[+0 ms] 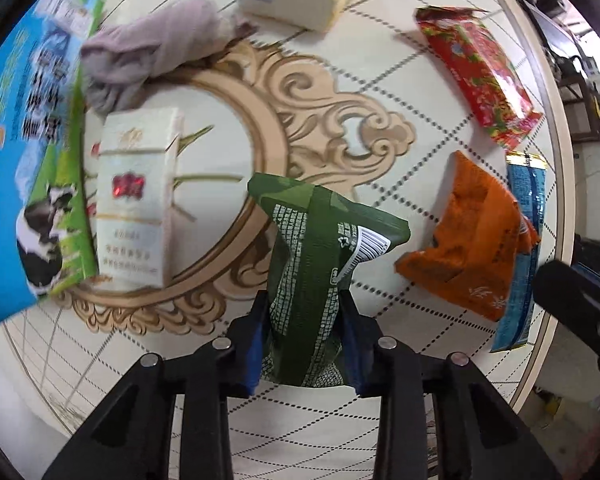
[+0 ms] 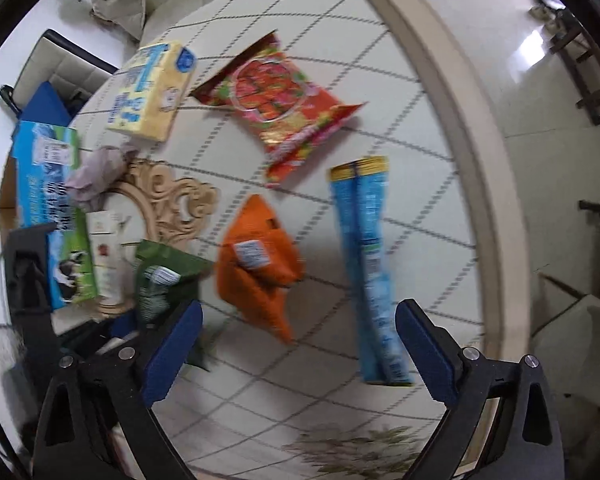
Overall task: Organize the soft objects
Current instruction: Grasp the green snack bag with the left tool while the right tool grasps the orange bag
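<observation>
My left gripper (image 1: pixel 304 332) is shut on a green snack packet (image 1: pixel 320 264) and holds it above the round patterned table (image 1: pixel 332 92); the packet also shows in the right wrist view (image 2: pixel 160 280). My right gripper (image 2: pixel 298 344) is open and empty above the table, between an orange packet (image 2: pixel 260 264) and a long blue packet (image 2: pixel 370 264). A red packet (image 2: pixel 284 108), a yellow tissue pack (image 2: pixel 152 92) and a grey cloth (image 2: pixel 96 172) lie farther off.
A white carton (image 1: pixel 136 200) stands beside a blue and green milk box (image 1: pixel 28 152) at the table's left. The table's rim (image 2: pixel 472 160) curves along the right, with floor beyond it. A chair and cushion stand past the far side.
</observation>
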### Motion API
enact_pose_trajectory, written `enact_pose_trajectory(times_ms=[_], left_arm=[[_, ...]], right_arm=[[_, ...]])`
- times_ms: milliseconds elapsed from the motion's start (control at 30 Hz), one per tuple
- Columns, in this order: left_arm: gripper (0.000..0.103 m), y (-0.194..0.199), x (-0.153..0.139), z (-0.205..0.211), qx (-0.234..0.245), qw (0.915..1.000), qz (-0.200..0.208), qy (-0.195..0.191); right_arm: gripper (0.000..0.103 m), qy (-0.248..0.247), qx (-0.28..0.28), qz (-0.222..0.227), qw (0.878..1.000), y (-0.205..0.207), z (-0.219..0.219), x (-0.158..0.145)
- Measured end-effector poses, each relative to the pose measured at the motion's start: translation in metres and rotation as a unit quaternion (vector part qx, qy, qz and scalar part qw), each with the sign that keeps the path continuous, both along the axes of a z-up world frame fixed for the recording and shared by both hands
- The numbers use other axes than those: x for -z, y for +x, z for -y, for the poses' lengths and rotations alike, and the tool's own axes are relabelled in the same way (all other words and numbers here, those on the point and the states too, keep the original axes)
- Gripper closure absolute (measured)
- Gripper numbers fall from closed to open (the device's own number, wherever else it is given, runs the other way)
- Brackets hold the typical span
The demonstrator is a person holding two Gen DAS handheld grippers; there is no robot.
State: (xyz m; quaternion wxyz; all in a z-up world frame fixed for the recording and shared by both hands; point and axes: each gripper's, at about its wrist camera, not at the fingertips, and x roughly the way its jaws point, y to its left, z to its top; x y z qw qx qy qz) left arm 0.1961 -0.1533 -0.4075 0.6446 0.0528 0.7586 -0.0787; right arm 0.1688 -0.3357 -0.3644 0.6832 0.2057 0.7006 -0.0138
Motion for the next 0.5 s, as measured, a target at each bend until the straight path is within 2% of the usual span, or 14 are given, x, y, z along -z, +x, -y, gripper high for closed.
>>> enact_pose_trajectory(times_ms=[33,67,133,167,200,267,400,500], left_arm=[[0.073,-0.001,0.000,-0.005,-0.007,1.0000,0.000,0.000],[0.073,-0.003,-0.001,-0.008,-0.014,0.9999,0.000,-0.003],[0.074,-0.007,-0.002,-0.015,-0.018,0.9998,0.000,-0.002],[0.074,-0.010,-0.004,-0.017,-0.018,0.9998,0.001,-0.001],[0.075,-0.012,-0.005,-0.019,-0.017,0.9998,0.002,0.000],[0.075,-0.014,-0.014,-0.028,-0.016,0.9999,0.005,0.001],[0.077,-0.022,-0.038,-0.040,-0.020,0.9996,0.014,-0.011],[0.077,-0.029,-0.067,-0.044,-0.020,0.9992,0.027,-0.022]], right_arm=[[0.004,0.003,0.003,-0.003,1.000,0.002,-0.003,0.004],[0.009,0.009,0.010,-0.008,1.000,0.005,-0.006,0.009],[0.028,0.027,0.022,-0.028,0.999,0.010,-0.011,0.023],[0.051,0.037,0.027,-0.039,0.998,0.012,-0.014,0.030],[0.058,0.049,0.033,-0.049,0.997,0.013,-0.016,0.037],[0.062,0.049,0.043,-0.045,0.997,0.013,-0.018,0.037],[0.069,0.035,0.013,-0.030,0.999,0.007,-0.022,0.021],[0.070,0.031,-0.001,-0.016,0.999,0.001,-0.021,0.005]])
